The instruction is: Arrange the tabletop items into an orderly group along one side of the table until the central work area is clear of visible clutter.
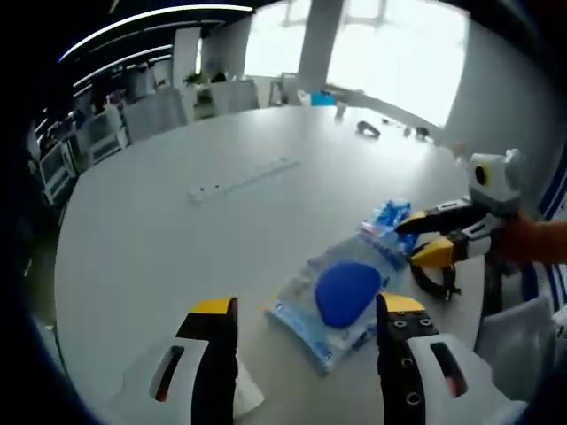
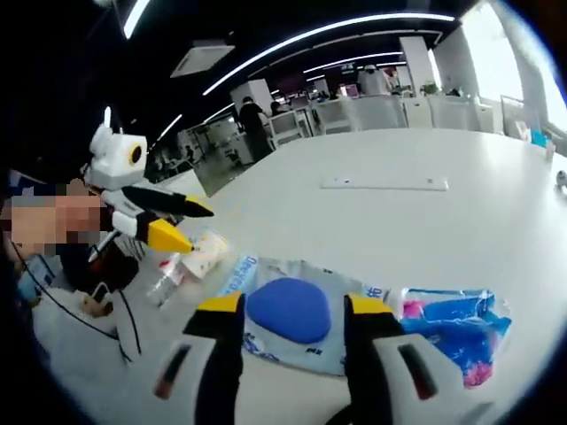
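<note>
So: big round white worktop (image 1: 159, 230), mostly bare. Wide open surface runs from the items out to the far edge, broken by a long flat strip (image 1: 244, 178) set in the middle and a few small things (image 1: 368, 130) near the far rim. All the clutter sits close to the near edge.

Clear bag (image 1: 332, 305) with a blue pad (image 1: 347, 292) inside lies flat just ahead of the left gripper (image 1: 306, 319). In the left gripper view its long axis runs diagonally, from lower left up toward the blue packet (image 1: 390, 226), which touches or overlaps its far end. Left fingers are spread wide, holding nothing, straddling the bag's near end without clear contact.

In the right gripper view the right gripper (image 2: 292, 314) has fingers also wide apart and empty, framing the blue pad (image 2: 288, 310); bag (image 2: 301, 305) lies crosswise ahead of them, blue packet (image 2: 456, 332) to the right. A small bottle (image 2: 164, 283) and a pale wrapper (image 2: 205, 252) lie near the edge, just past the bag's other end.

Black strap (image 1: 434, 279) lies on the worktop below the right gripper's tips, near the edge.
</note>
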Tool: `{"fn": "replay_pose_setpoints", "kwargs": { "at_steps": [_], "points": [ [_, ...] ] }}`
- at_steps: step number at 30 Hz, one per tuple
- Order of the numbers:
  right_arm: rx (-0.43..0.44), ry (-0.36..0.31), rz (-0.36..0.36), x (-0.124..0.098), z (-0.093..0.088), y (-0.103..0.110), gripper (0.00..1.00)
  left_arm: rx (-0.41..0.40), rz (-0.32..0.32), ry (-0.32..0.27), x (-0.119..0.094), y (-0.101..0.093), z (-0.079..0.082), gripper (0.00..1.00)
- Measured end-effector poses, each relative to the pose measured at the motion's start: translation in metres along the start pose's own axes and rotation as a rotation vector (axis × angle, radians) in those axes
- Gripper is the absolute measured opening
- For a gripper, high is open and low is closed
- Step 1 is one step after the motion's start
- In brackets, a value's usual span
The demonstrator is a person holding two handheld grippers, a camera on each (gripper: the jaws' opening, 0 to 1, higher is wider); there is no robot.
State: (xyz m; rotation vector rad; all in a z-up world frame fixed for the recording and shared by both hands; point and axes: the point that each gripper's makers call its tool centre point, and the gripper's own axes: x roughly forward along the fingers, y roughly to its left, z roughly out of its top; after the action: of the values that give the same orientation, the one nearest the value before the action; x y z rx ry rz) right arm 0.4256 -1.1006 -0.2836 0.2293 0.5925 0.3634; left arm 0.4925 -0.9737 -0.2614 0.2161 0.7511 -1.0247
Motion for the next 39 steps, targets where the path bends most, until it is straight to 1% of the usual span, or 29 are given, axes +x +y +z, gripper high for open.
{"fn": "replay_pose_setpoints", "kwargs": {
  "at_steps": [6, 16, 22, 24, 28, 39],
  "points": [
    [-0.019, 0.001, 0.026, 0.004, 0.005, 0.009, 0.45, -0.019, 0.02, -0.009, -0.014, 0.002, -0.007, 0.6],
    [-0.05, 0.005, 0.06, 0.008, 0.014, 0.022, 0.45, -0.045, 0.054, -0.045, -0.038, 0.005, -0.012, 0.6],
    [-0.068, 0.0, 0.08, 0.009, 0.02, 0.03, 0.47, -0.059, 0.078, -0.052, -0.05, 0.007, -0.019, 0.59],
    [-0.074, 0.001, 0.084, 0.01, 0.022, 0.031, 0.48, -0.071, 0.084, -0.064, -0.055, 0.008, -0.019, 0.59],
    [-0.087, -0.002, 0.093, 0.011, 0.026, 0.035, 0.48, -0.075, 0.096, -0.07, -0.062, 0.01, -0.021, 0.59],
    [-0.133, 0.003, 0.132, 0.016, 0.036, 0.049, 0.5, -0.103, 0.14, -0.088, -0.088, 0.013, -0.035, 0.59]
  ]
}}
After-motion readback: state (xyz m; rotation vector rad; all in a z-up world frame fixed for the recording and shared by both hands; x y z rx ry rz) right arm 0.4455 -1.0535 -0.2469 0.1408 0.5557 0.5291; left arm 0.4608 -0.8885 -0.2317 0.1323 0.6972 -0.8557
